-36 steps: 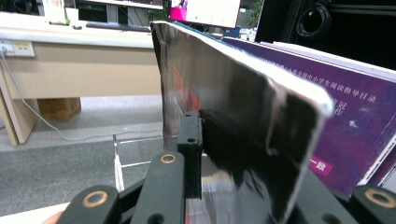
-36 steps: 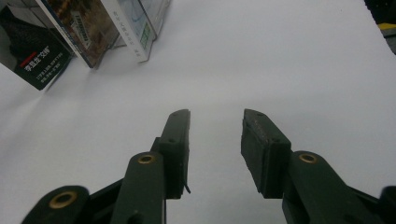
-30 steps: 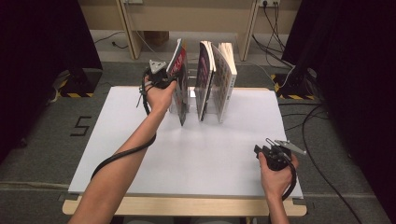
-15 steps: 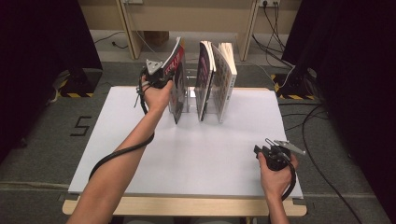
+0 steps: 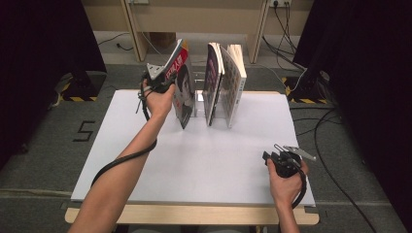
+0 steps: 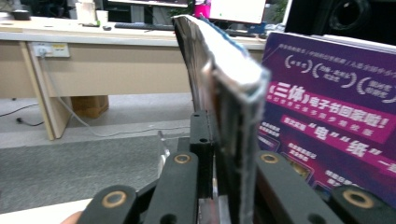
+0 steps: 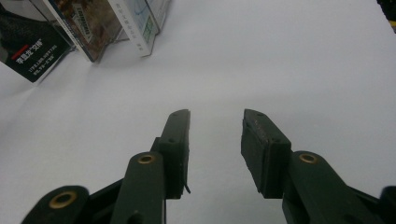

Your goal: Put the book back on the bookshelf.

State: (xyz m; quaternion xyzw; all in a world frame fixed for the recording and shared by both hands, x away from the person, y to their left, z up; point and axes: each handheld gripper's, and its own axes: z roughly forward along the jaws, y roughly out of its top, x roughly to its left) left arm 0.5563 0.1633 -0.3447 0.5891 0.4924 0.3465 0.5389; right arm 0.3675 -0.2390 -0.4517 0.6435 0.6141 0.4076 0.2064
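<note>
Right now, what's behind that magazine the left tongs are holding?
In the left gripper view, behind the magazine pinched by the left tongs stands a purple magazine. The held one hides its left part and the rack slots.

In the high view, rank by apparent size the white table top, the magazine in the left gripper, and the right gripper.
1. White table top
2. Magazine, clamped in the left gripper
3. Right gripper, though it sits nearer the camera

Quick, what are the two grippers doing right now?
Left gripper: closed on the red magazine, jaws just eased open slightly.
Right gripper: open, holding nothing, over the white table.
</note>
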